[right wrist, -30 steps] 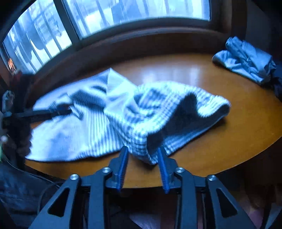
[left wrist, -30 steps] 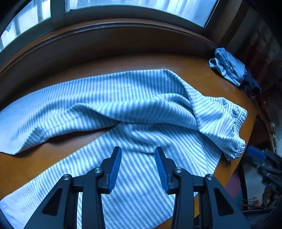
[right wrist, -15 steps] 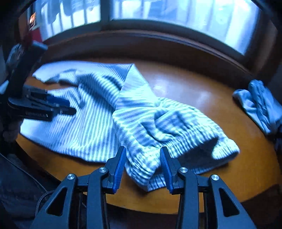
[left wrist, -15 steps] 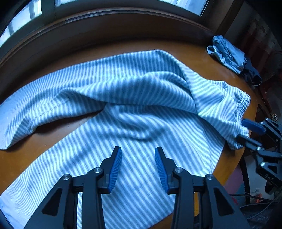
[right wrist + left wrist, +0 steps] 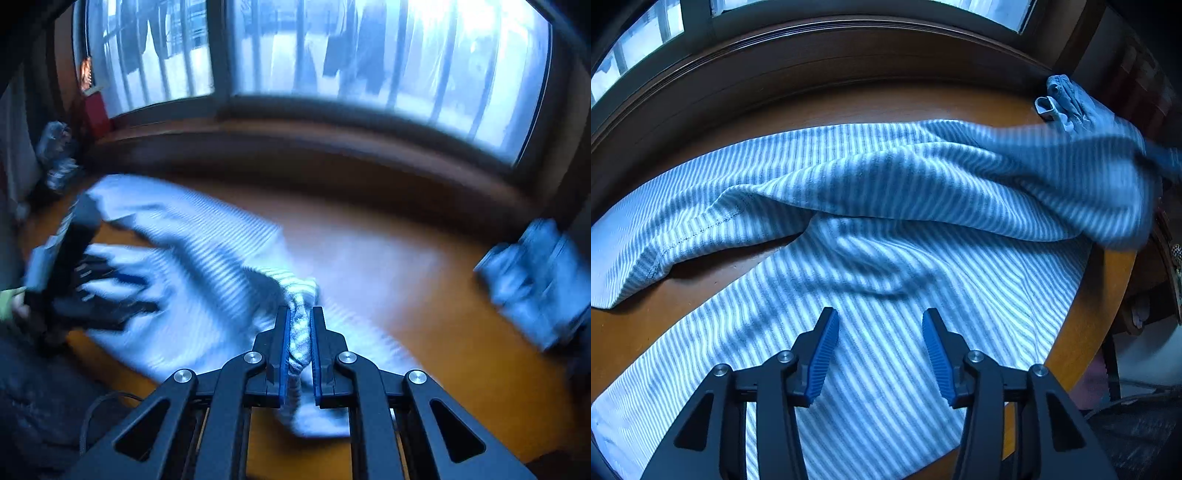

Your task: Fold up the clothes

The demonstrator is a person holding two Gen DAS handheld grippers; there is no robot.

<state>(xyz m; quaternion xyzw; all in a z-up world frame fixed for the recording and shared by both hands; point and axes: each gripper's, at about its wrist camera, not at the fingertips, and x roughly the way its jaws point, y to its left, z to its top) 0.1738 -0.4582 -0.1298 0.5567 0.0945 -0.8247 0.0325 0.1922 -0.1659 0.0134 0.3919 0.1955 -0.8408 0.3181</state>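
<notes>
Striped blue-and-white trousers [image 5: 871,192] sprawl across the wooden counter [image 5: 849,107], their bunched waistband clenched in the right tongs [image 5: 298,332], probably for folding, while the left tongs [image 5: 877,343] hover released above one leg.

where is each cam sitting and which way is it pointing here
Left wrist: sits on the left gripper, held open above the striped garment, facing across the wooden table to the window.
Right wrist: sits on the right gripper, shut on the garment's bunched edge, facing the window; the left gripper and a bit of hand show at far left, blurred.
Shared: the striped garment, the table, the folded blue clothes and the window.
</notes>
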